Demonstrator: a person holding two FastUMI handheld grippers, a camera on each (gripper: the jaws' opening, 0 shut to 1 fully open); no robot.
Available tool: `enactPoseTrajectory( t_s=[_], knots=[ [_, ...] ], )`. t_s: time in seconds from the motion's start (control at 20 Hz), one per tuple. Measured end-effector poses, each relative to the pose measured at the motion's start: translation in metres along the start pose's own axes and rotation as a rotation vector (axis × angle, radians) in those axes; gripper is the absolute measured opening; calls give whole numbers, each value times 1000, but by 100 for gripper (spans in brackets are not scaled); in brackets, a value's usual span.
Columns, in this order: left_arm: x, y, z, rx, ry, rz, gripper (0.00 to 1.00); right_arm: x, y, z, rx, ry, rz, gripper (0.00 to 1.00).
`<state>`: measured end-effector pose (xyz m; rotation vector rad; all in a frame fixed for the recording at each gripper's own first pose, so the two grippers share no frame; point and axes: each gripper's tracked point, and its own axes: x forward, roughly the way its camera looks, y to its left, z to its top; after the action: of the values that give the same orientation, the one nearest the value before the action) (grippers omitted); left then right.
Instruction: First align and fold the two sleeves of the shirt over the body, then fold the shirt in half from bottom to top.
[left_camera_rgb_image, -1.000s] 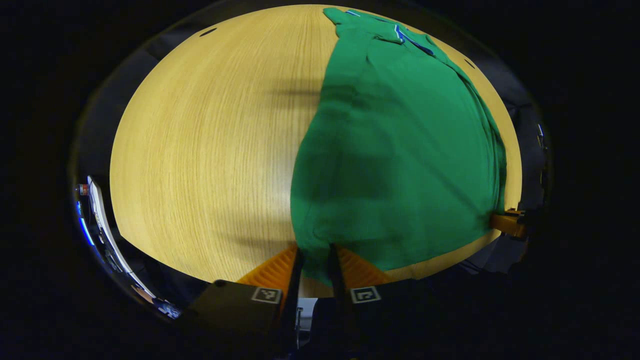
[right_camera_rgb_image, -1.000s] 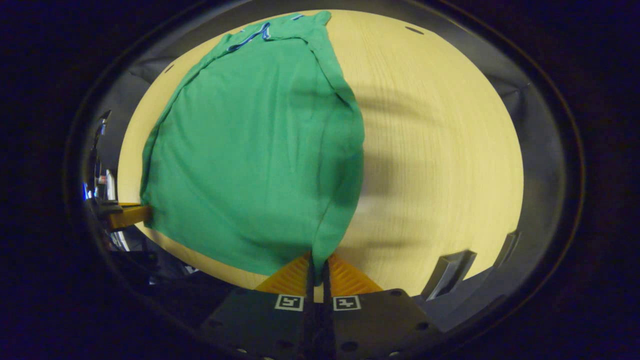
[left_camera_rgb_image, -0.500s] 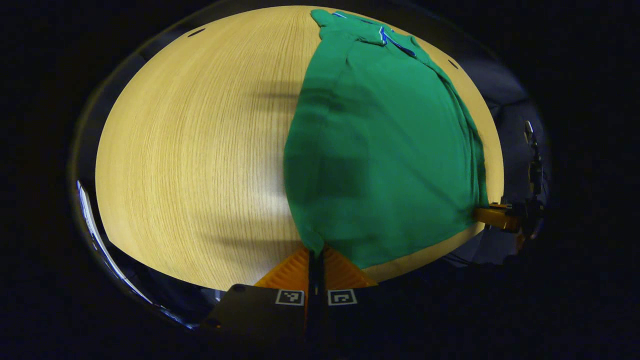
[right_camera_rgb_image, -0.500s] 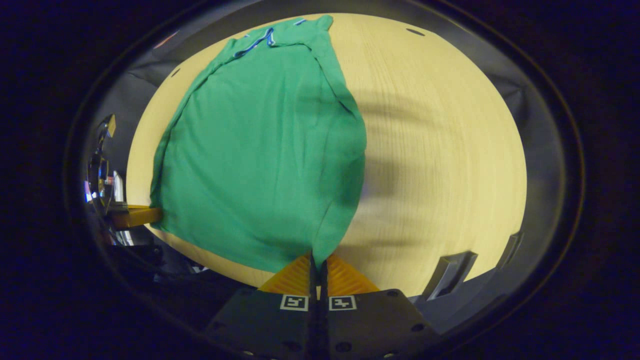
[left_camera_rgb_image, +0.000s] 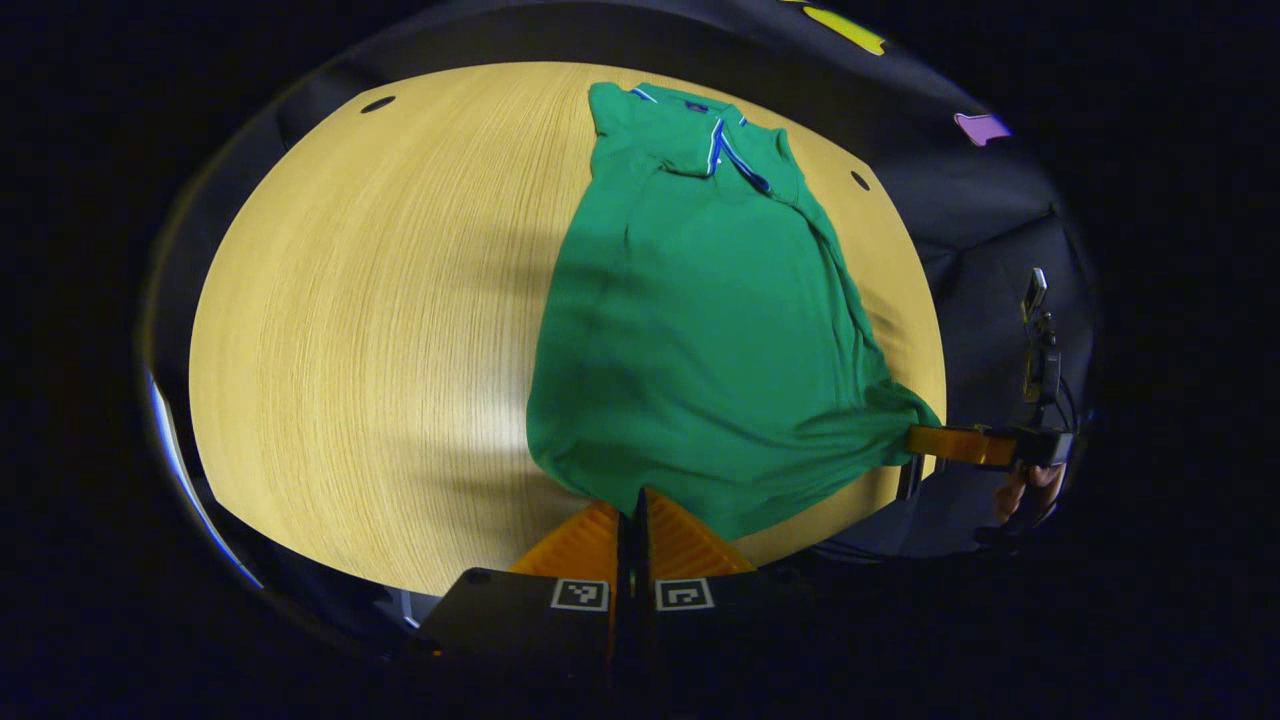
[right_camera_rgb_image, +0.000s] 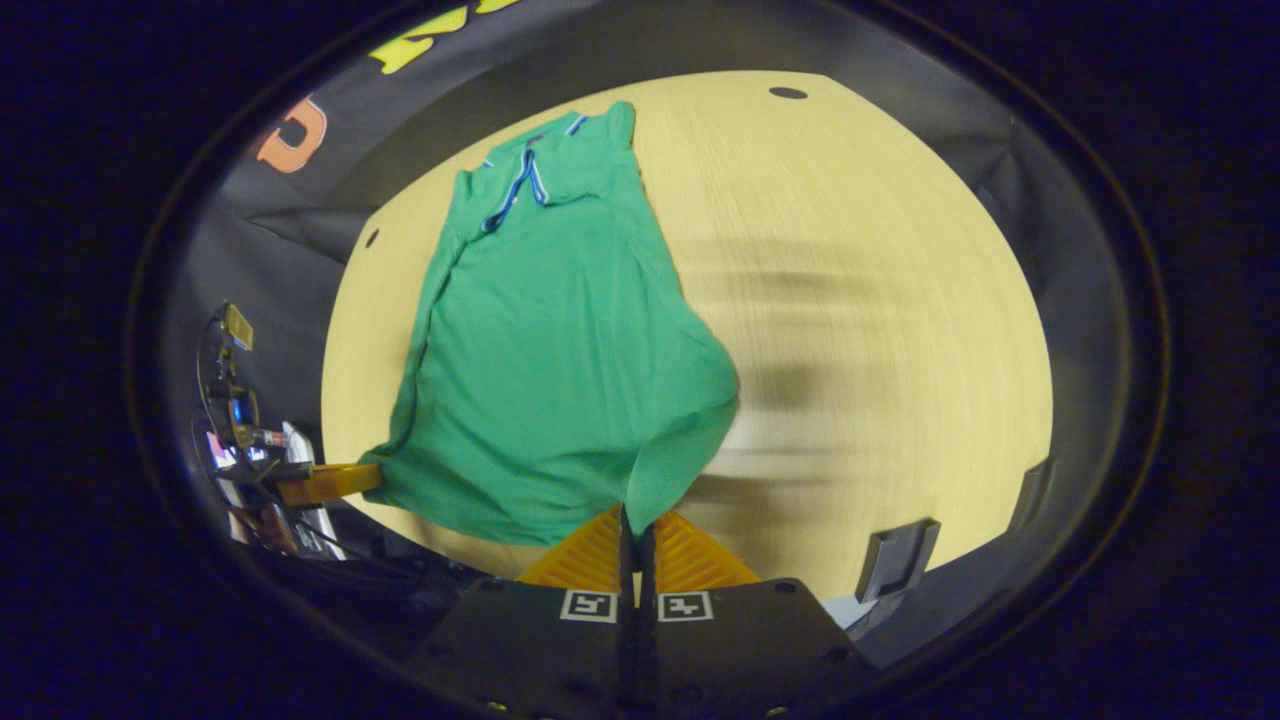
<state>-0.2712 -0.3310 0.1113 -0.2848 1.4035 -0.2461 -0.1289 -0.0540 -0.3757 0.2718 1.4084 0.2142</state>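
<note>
Worktop (right_camera_rgb_image: 850, 330) grain is motion-blurred in the right gripper view; green shirt (right_camera_rgb_image: 560, 370) sleeves are hidden, folded underneath.

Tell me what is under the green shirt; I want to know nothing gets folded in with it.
The green shirt lies on the wooden table, its bottom corners pinched by both grippers. Whatever is beneath the cloth is covered.

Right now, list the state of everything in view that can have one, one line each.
shirt: sleeves folded in, collar at the far end, bottom hem lifted at both corners.
left gripper: shut on the shirt's hem corner.
right gripper: shut on the other hem corner.
table: shirt's upper part lying on it.
</note>
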Motion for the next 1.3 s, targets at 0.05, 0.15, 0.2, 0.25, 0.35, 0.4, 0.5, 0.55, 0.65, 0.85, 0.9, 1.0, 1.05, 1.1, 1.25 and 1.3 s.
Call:
enactPoseTrajectory(
  t_s=[0.05, 0.15, 0.2, 0.25, 0.35, 0.4, 0.5, 0.55, 0.65, 0.85, 0.9, 1.0, 1.05, 1.1, 1.25, 1.3],
  knots=[
    [-17, -33, -8, 8, -13, 4, 3, -3, 2, 9, -1, -18, 3, 0],
    [-27, -38, 3, 17, -45, 13, 3, -12, 7, 25, -3, -49, 11, 0],
    [-29, -39, 13, 10, -65, 17, 3, -14, 9, 34, -1, -66, 15, 0],
    [-33, -39, 23, 0, -87, 26, 3, -18, 11, 44, -1, -80, 20, 0],
    [-40, -39, 48, -13, -143, 30, 3, -26, 15, 68, -1, -118, 26, 0],
    [-43, -41, 61, -23, -173, 27, 3, -31, 17, 80, -1, -137, 30, 0],
    [-50, -42, 88, -36, -222, 18, 3, -38, 23, 105, -8, -171, 41, 0],
    [-52, -39, 101, -38, -245, 18, 3, -41, 27, 117, -12, -186, 48, 0],
    [-58, -38, 126, -37, -289, 17, 3, -47, 33, 140, -21, -214, 54, 0],
    [-70, -40, 171, -27, -364, 11, 3, -59, 44, 189, -65, -279, 52, 0],
    [-75, -41, 182, -30, -387, 8, 3, -63, 48, 201, -73, -297, 55, 0],
    [-78, -45, 204, -24, -425, 5, 3, -71, 53, 225, -80, -333, 59, 0],
    [-80, -44, 215, -21, -444, 4, 3, -73, 56, 235, -87, -348, 59, 0],
    [-82, -46, 225, -21, -461, 2, 3, -74, 59, 246, -94, -362, 62, 0],
    [-84, -51, 256, -29, -508, -12, 3, -82, 64, 265, -125, -392, 66, 0],
    [-85, -51, 268, -26, -533, -11, 3, -78, 67, 276, -132, -401, 66, 0]
  ],
)
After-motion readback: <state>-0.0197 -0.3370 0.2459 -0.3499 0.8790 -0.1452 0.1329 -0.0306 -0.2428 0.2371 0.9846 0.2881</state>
